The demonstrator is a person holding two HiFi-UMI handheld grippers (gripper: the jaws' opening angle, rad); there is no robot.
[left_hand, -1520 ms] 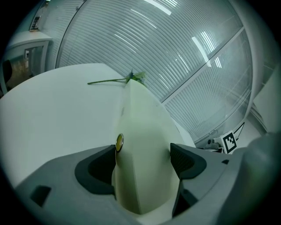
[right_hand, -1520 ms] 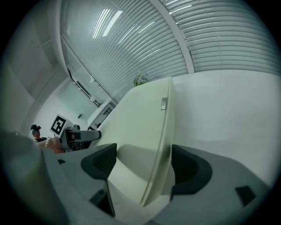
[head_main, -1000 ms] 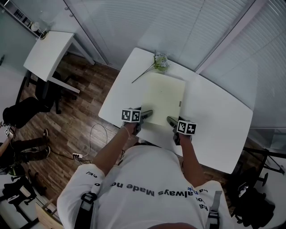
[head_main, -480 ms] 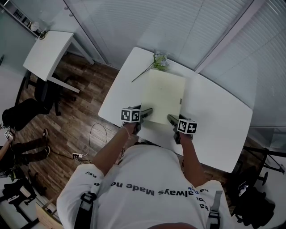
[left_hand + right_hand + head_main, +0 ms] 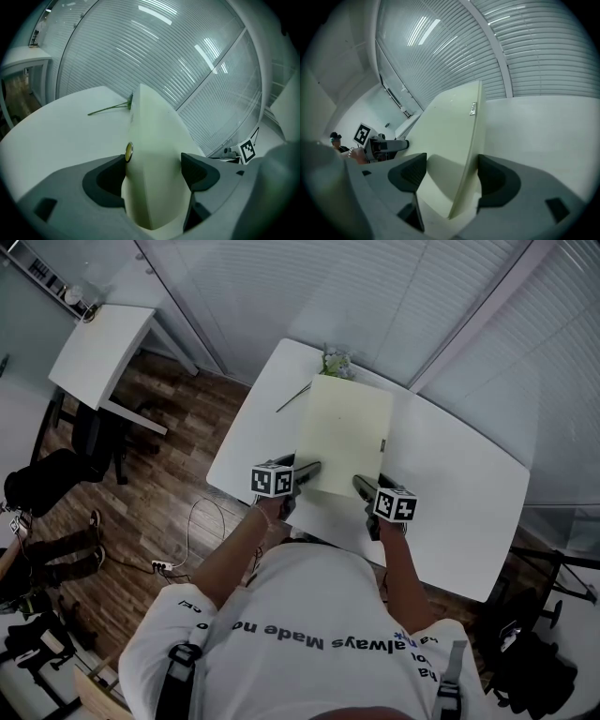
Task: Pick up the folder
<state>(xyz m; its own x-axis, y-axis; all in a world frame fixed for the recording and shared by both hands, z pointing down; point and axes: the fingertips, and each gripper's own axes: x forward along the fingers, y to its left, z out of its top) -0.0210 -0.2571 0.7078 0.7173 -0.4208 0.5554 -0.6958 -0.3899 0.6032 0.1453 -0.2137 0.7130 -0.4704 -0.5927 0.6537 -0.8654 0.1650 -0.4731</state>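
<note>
— Where is the folder (image 5: 344,432)?

— Over the white table (image 5: 450,474), with its near edge toward the table's near side and clamped at both corners. The left gripper (image 5: 306,470) grips the near left corner, its jaws pressed onto the pale cream cover. The right gripper (image 5: 362,487) pinches the near right corner, with the cover slanting between its jaws.

— Any writing?

— A small label (image 5: 473,108) sits on the folder's right edge, too small to read. A brass eyelet (image 5: 129,151) shows beside one jaw of the left gripper. The person's shirt (image 5: 309,615) carries upside-down print. "Made" and "always" are legible; the rest is cut off by folds and straps.

— What is hidden?

— The folder's far end covers part of the flower sprig (image 5: 336,363) near the table's far edge. Only some blooms and the stem (image 5: 295,397) poke out. I cannot tell whether the folder's far edge touches the table.
</note>
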